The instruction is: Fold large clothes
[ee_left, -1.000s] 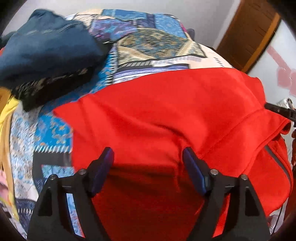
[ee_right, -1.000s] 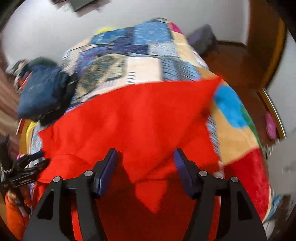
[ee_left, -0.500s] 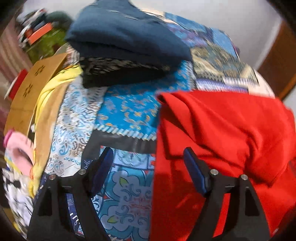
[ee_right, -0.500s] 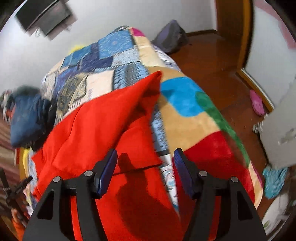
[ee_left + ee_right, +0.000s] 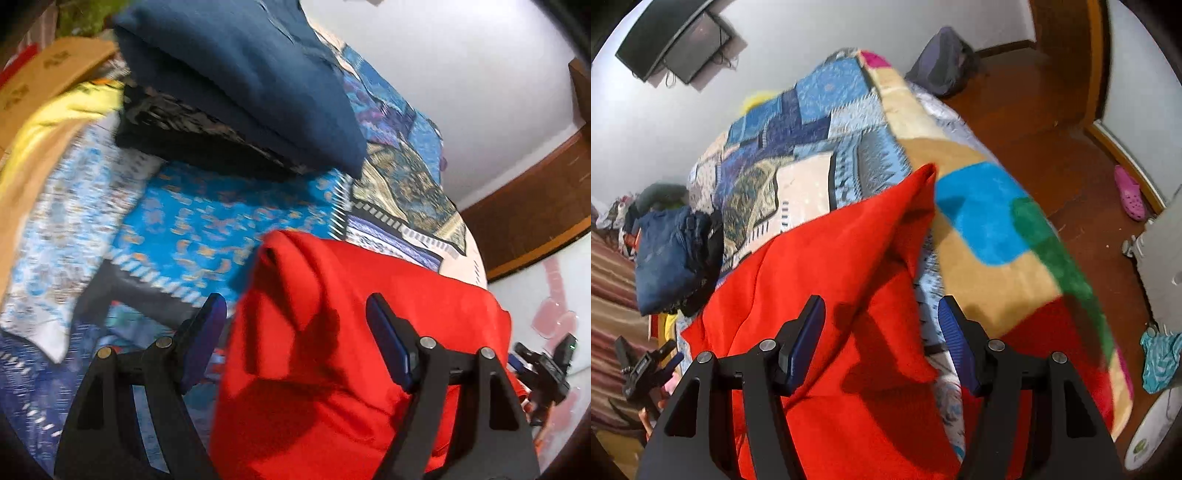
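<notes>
A large red garment point(image 5: 369, 332) lies spread on the patchwork bedspread point(image 5: 207, 218). My left gripper point(image 5: 295, 314) hovers open over the garment's folded left edge, and its pads touch no cloth. In the right wrist view the red garment point(image 5: 827, 266) runs up to a pointed corner near the bed's right side. My right gripper point(image 5: 881, 314) stands open above the garment's right edge, with the cloth lying below the gap. Each gripper shows small in the other's view: the right gripper point(image 5: 543, 365) and the left gripper point(image 5: 646, 369).
A dark blue folded garment point(image 5: 240, 85) sits on a black one point(image 5: 192, 136) at the bed's far left. A cardboard box point(image 5: 44, 81) and yellow cloth point(image 5: 62, 110) lie beside them. Right of the bed is wooden floor point(image 5: 1052, 147) with a pink shoe point(image 5: 1130, 192).
Both views have swung outward: the left gripper moved from over the garment's middle to its left edge, the right gripper toward its right edge. Both jaws stayed open.
</notes>
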Available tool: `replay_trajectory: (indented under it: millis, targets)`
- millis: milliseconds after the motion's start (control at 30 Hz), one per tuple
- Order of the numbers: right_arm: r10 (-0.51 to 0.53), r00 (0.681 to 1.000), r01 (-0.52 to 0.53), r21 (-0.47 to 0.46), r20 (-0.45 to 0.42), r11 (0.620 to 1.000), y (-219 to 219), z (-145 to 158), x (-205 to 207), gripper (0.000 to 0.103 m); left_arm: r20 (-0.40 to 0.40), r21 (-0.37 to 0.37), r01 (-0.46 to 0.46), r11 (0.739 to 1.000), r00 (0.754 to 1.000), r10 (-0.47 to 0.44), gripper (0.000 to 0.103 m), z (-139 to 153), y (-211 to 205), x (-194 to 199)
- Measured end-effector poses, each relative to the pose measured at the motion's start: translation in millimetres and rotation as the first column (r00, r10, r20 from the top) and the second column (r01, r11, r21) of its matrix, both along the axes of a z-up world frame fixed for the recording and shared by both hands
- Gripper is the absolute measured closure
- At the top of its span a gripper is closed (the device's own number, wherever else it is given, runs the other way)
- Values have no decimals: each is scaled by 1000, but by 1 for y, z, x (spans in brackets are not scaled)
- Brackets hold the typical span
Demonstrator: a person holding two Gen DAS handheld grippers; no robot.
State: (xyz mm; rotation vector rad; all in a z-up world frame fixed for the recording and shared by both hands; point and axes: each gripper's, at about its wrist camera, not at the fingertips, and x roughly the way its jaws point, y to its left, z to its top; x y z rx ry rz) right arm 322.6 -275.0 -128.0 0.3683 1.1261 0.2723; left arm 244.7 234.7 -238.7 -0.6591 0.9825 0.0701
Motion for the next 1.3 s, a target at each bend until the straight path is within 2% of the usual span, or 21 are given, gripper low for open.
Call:
replay_trajectory:
  millis: [100,267,333,367,433,500,600,633,667,733,800,833,900,967,1100,1300]
  targets:
    - [6,1000,-7,-21,-29,1000,6,-12,11,44,-36,-10,26,1000,999,-26,26,-14,-8,12]
    - [16,995,-8,74,-96,997,1,-31,22,43,-126,-52,18,998,992,-25,25,-51,-9,24]
    - [17,995,-6,116,-96,993,-2,-33,23,43,-137,-104,-5,995,990,-10,18,-65,-6,23]
    - [23,995,-9,140,-96,990,-3,-34,24,43,-145,-134,-29,991,989,9,11,-70,-3,21]
    - [30,994,-10,194,-101,981,-5,-36,27,41,-153,-211,-69,975,988,37,9,-80,2,19]
    - [28,994,-4,222,-104,975,-4,-38,29,41,-152,-223,-61,973,988,28,8,-81,2,20]
    - [37,995,-15,214,-96,977,3,-41,33,41,-149,-224,-7,975,988,-27,8,-78,-6,24]
    - [35,995,-17,200,-90,980,6,-40,33,45,-149,-212,12,977,988,-44,9,-75,-10,26]
    - [40,996,-24,187,-81,982,9,-37,34,47,-147,-196,28,980,988,-58,14,-73,-14,27]
    - [58,997,-49,170,-50,984,14,-30,32,61,-126,-110,84,990,987,-97,26,-61,-28,28]
    - [71,997,-65,163,-31,984,19,-26,30,72,-104,-48,119,992,987,-124,42,-53,-37,28]
    - [74,997,-70,157,-22,985,21,-24,29,77,-93,-15,141,990,986,-141,47,-47,-43,28]
    - [80,997,-79,145,-3,986,25,-20,27,81,-75,0,166,986,983,-166,71,-40,-48,27]
    - [71,997,-71,145,5,987,25,-14,26,85,-45,6,196,981,980,-196,83,-31,-52,26]
    - [53,995,-66,148,89,987,26,16,22,88,16,43,211,977,977,-212,86,-5,-49,27]
    - [105,965,-135,110,240,985,47,74,22,89,137,69,200,977,969,-208,87,60,-41,26]
